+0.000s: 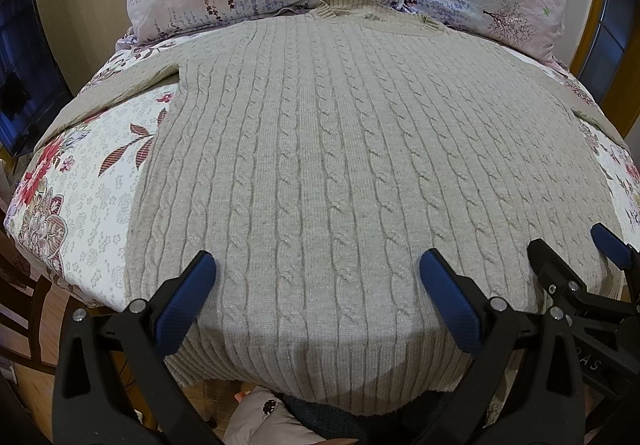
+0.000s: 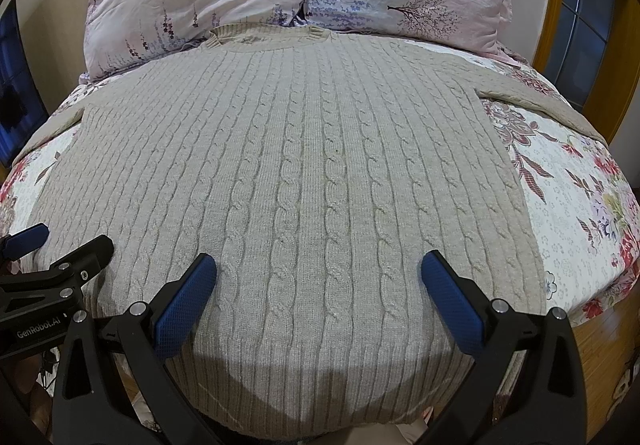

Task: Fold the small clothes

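Sweater (image 1: 320,149), beige cable-knit, lies flat, sleeves spread.

"GenRobot.AI" printed on left tool (image 2: 24,245) body; partial "OAS" on right tool (image 1: 576,257).

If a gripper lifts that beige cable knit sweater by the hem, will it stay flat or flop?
The sweater will likely flop and drape, since it already sags over the bed edge at the hem. The thick cable knit suggests some weight. Its textured surface probably won't slip from the open left gripper.
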